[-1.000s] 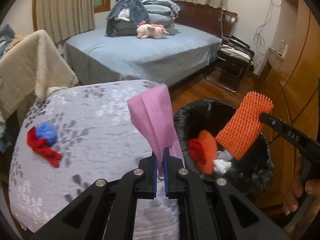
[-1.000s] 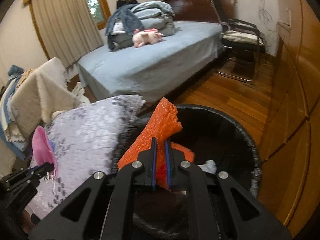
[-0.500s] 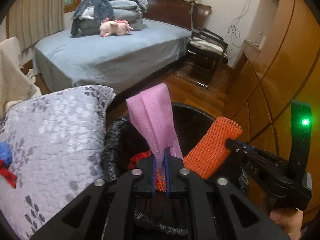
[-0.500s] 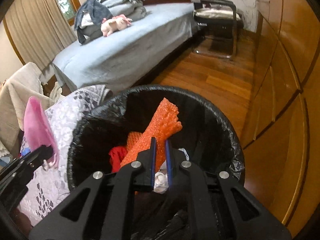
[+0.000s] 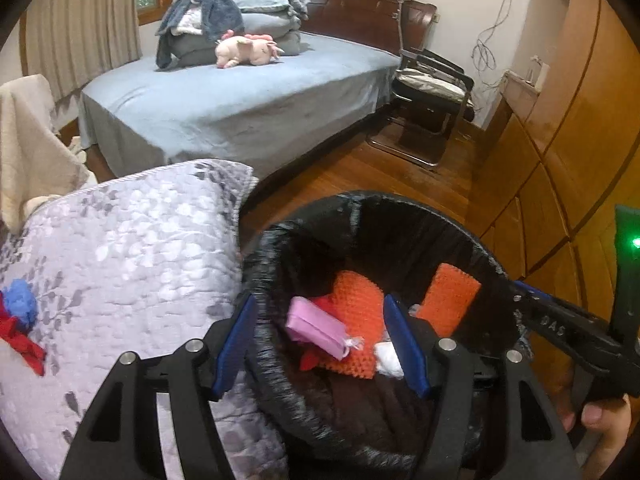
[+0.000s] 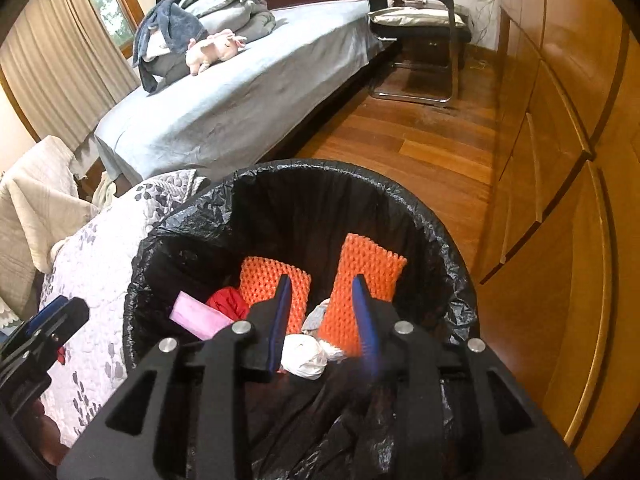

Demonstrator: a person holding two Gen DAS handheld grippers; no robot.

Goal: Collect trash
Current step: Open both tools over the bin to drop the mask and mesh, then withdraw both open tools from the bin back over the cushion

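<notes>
Faintly, "DAS" marks the right claw [image 5: 472, 312].

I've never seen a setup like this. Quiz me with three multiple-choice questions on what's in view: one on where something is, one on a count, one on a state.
1. Where is the pink cloth?
A. in the bin
B. on the bed
C. on the chair

2. How many orange foam nets are in the bin?
A. one
B. two
C. four

3. What does the left gripper hold?
A. the pink cloth
B. a foam net
C. nothing

Answers:
1 A: the cloth lies among the trash inside the black-lined bin.
2 B: the right wrist view shows two nets, the second leaning upright beside the first.
3 C: its jaws stand apart and are opening, with the cloth lying loose below them.
</notes>
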